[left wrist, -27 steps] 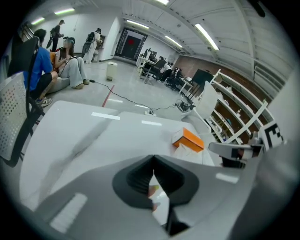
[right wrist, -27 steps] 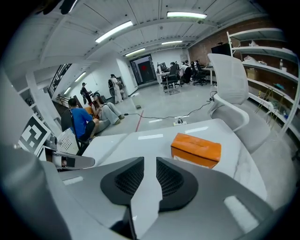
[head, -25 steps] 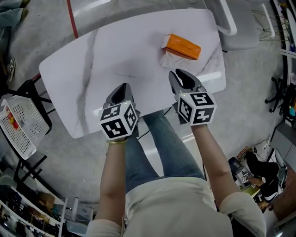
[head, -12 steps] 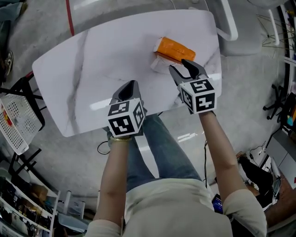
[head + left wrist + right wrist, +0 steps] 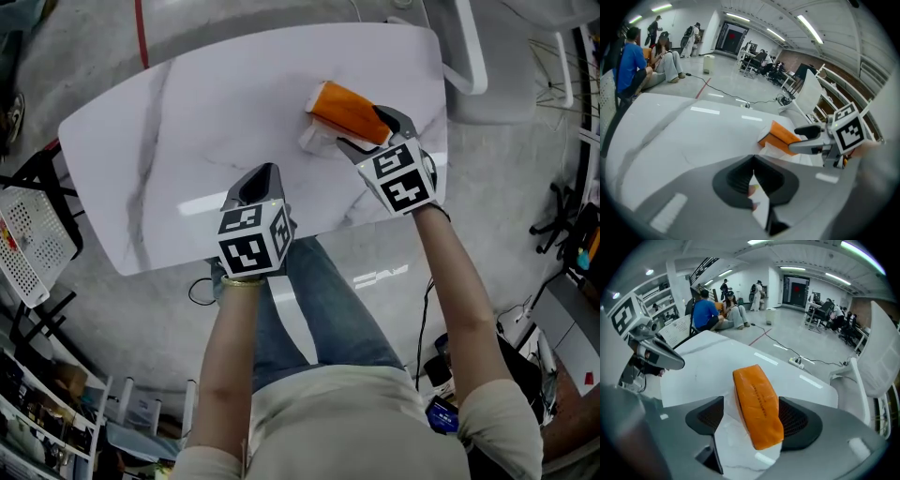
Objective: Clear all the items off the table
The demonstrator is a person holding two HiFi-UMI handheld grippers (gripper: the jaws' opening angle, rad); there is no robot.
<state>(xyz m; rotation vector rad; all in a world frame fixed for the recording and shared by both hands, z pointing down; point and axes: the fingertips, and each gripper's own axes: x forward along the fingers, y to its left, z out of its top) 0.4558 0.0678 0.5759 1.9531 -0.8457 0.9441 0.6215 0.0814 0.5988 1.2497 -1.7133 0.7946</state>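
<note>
An orange packet [image 5: 345, 111] lies on a crumpled white wrapper [image 5: 317, 141] at the far right of the white marble table [image 5: 187, 141]. My right gripper [image 5: 371, 131] is open and points steeply down, one jaw on each side of the packet [image 5: 757, 404]. Its jaws have just been opening; a gap shows beside the left jaw and the pads do not press. My left gripper [image 5: 262, 178] hovers shut over the table's near edge, apart from the packet [image 5: 783, 137]. A white sliver shows between its jaws [image 5: 752, 161]; I cannot tell what it is.
A white chair [image 5: 464, 56] stands behind the table's right end. A white perforated basket [image 5: 33, 239] sits on a black frame at the left. People sit on the floor [image 5: 633, 65] beyond the table. A red line [image 5: 141, 33] crosses the floor.
My right gripper has moved forward and down to the orange packet, rolled, and opened its jaws around it. My left gripper has shifted slightly forward over the table edge.
</note>
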